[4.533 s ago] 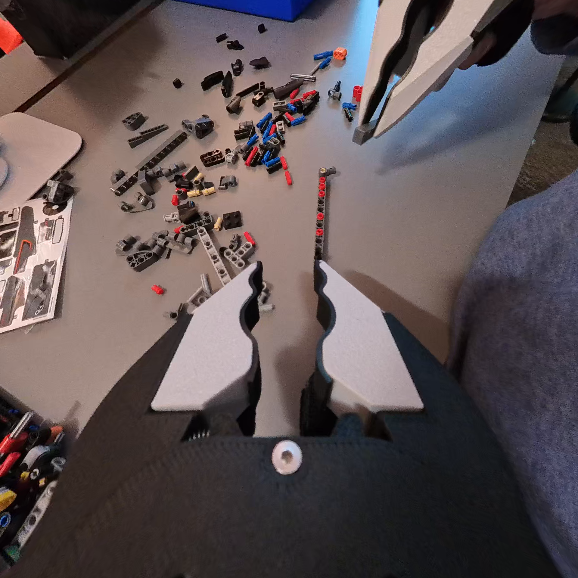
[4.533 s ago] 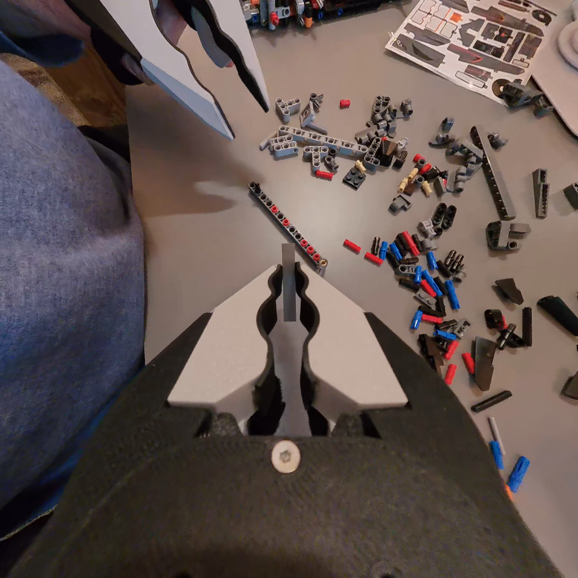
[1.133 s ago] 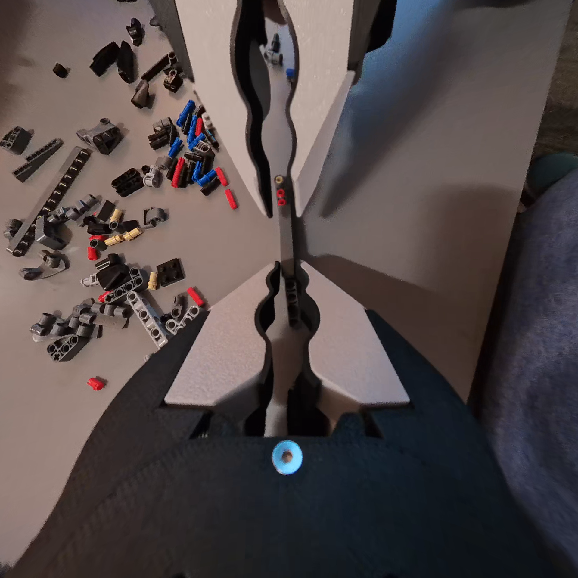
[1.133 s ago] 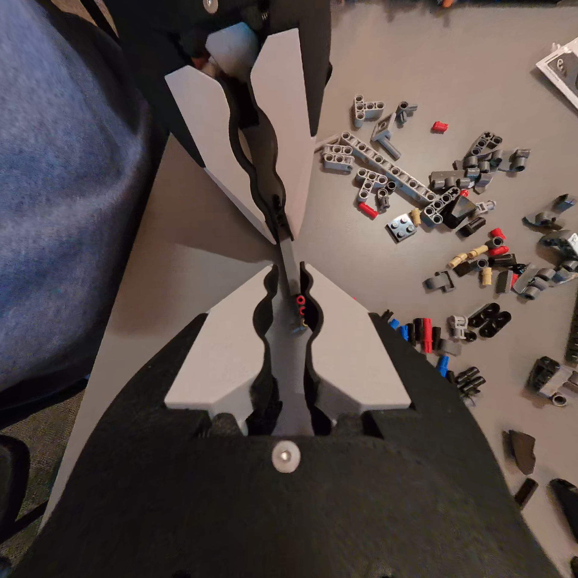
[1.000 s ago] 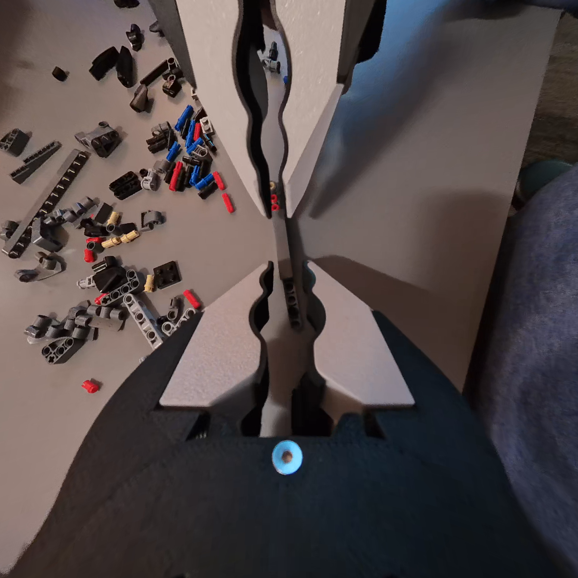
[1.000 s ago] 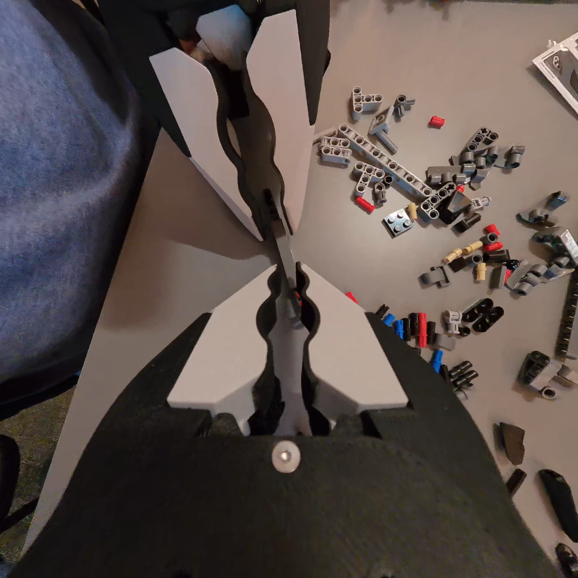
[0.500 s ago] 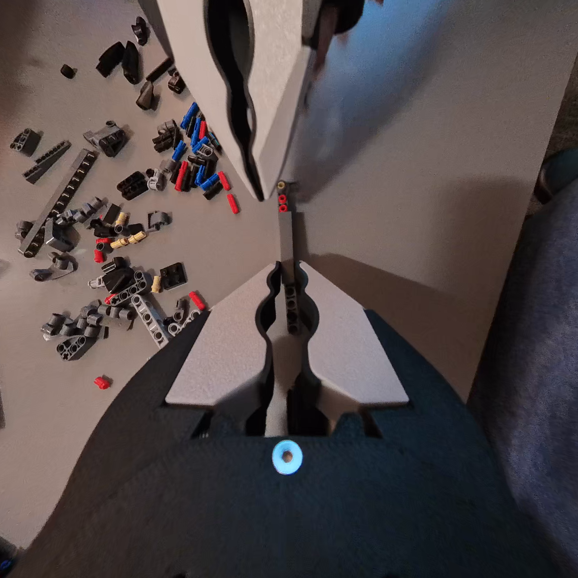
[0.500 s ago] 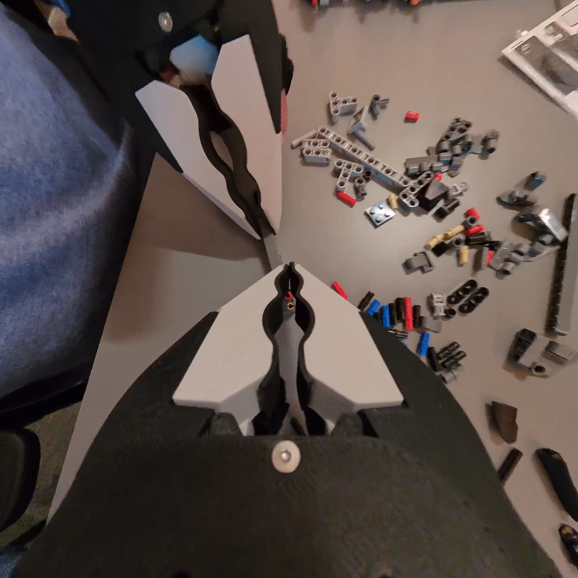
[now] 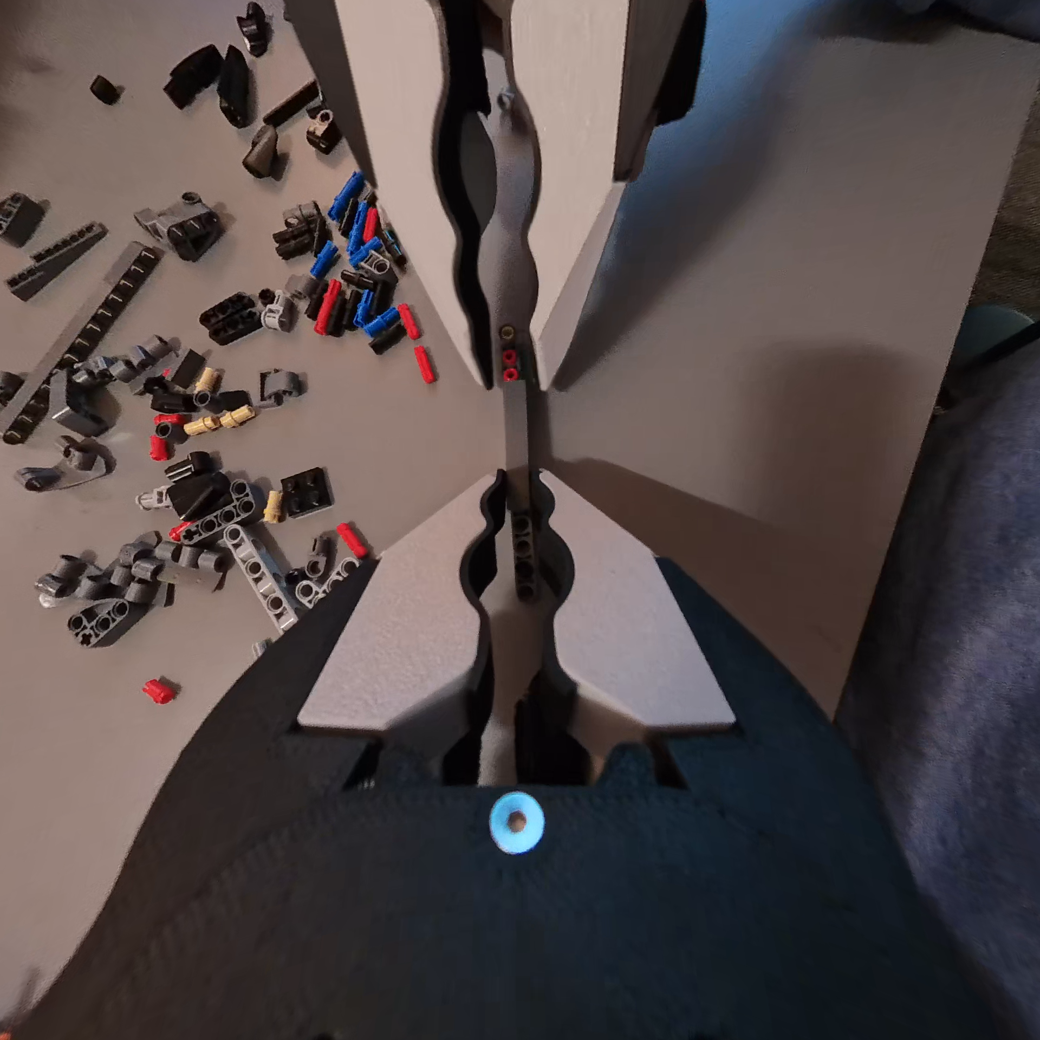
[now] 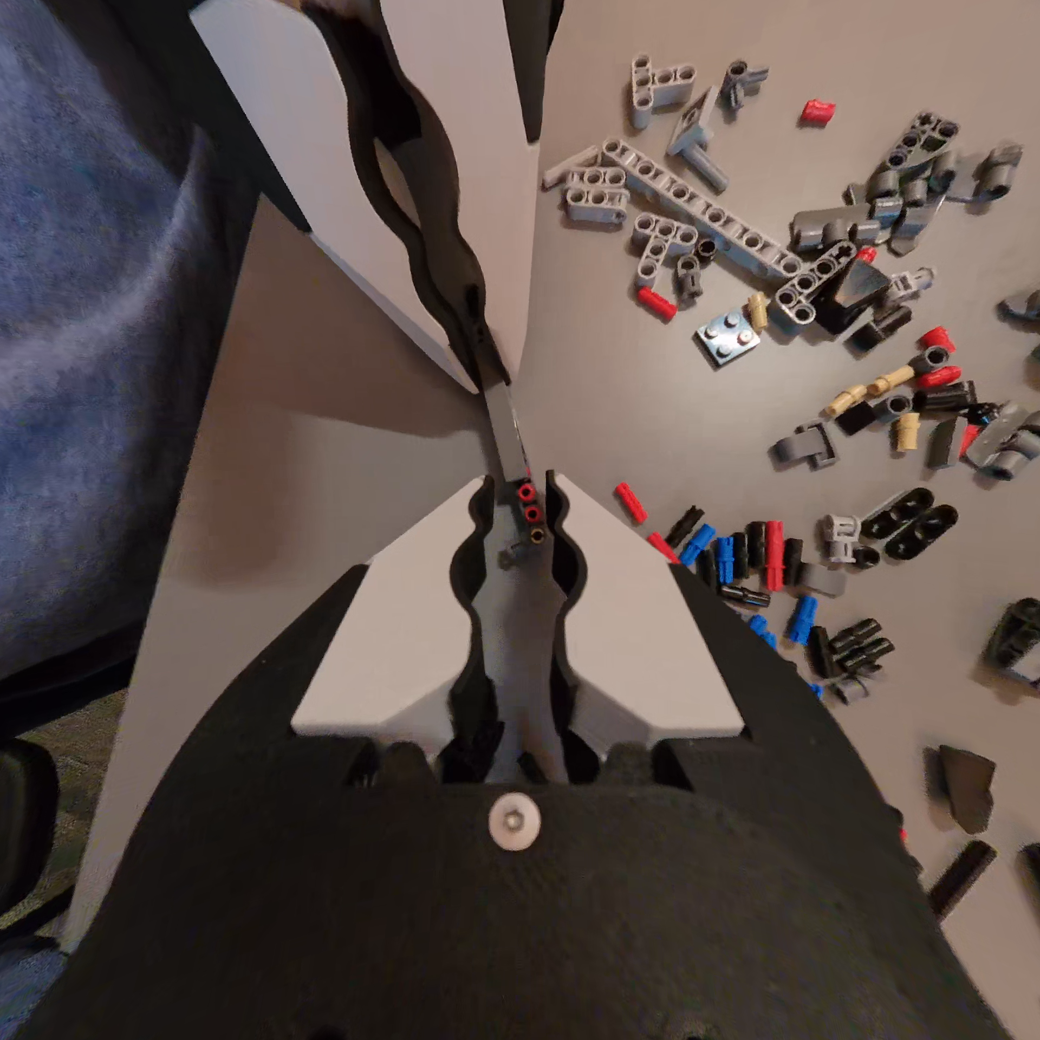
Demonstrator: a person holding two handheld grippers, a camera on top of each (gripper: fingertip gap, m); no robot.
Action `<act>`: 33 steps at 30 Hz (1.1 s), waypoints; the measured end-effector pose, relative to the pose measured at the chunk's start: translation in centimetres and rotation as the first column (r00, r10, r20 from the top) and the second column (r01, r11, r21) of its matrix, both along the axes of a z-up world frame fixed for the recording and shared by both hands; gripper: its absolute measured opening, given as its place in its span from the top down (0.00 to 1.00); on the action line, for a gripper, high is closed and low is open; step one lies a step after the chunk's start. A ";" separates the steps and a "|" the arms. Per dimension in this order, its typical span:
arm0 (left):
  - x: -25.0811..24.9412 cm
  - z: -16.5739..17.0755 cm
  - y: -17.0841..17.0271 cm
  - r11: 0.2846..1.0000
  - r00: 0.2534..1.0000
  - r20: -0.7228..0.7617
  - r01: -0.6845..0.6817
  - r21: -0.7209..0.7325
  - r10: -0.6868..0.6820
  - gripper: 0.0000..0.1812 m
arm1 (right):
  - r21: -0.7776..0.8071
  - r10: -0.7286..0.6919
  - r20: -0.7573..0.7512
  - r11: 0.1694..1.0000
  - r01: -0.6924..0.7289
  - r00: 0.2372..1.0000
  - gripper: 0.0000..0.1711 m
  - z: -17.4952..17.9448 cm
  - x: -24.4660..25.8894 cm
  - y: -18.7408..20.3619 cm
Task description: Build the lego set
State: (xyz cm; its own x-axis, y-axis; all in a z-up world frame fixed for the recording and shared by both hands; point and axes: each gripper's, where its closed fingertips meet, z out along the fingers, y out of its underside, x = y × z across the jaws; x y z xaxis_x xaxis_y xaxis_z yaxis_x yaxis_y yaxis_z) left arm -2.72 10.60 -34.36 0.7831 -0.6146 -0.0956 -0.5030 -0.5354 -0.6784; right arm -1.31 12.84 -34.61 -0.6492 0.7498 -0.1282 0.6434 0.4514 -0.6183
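Observation:
A long dark grey beam (image 9: pixel 516 427) spans the gap between my two grippers above the grey table. My left gripper (image 9: pixel 519 474) is shut on its near end. The far end carries two red pins (image 9: pixel 510 366) and lies between the tips of my right gripper (image 9: pixel 518 385). In the right wrist view the beam (image 10: pixel 506 427) comes toward me from the left gripper (image 10: pixel 494 385). Its end with the red pins (image 10: pixel 529 501) sits inside my right gripper (image 10: pixel 516 478). The right jaws stand slightly apart on either side of it.
Loose black, grey, blue, red and tan pieces (image 9: pixel 225 422) are scattered on the table (image 9: pixel 703 337), among them a long dark beam (image 9: pixel 84 343) and a long light grey beam (image 10: pixel 698 208). A person's blue clothing (image 10: pixel 84 281) lies just past the table's edge. My left and right fingertips are right by each other. From either gripper's tips it is about 20 centimeters to the long dark beam (image 9: pixel 84 343).
A second ago both grippers gripped the beam. The right gripper then let go and shifted off with its jaws closed. Now it is back around the pinned end, its jaws wider apart.

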 end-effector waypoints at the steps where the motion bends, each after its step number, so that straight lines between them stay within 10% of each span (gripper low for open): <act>1: 0.0 0.0 0.0 1.000 1.000 -0.004 -0.002 0.000 0.002 0.97 | 0.010 0.004 0.005 1.000 -0.004 1.000 0.93 -0.3 0.1 0.0; 33: -0.2 -0.3 -0.1 0.994 0.999 -0.037 -0.016 -0.109 0.012 0.97 | -0.025 -0.014 -0.030 1.000 0.014 0.999 1.00 0.3 -0.6 -0.6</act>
State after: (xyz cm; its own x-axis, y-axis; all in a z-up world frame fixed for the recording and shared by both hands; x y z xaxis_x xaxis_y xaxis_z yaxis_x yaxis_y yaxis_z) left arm -2.90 10.49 -34.64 0.7888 -0.6120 -0.0573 -0.5184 -0.6123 -0.5970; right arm -1.90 12.28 -34.30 -0.6424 0.7557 -0.1273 0.6305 0.4268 -0.6483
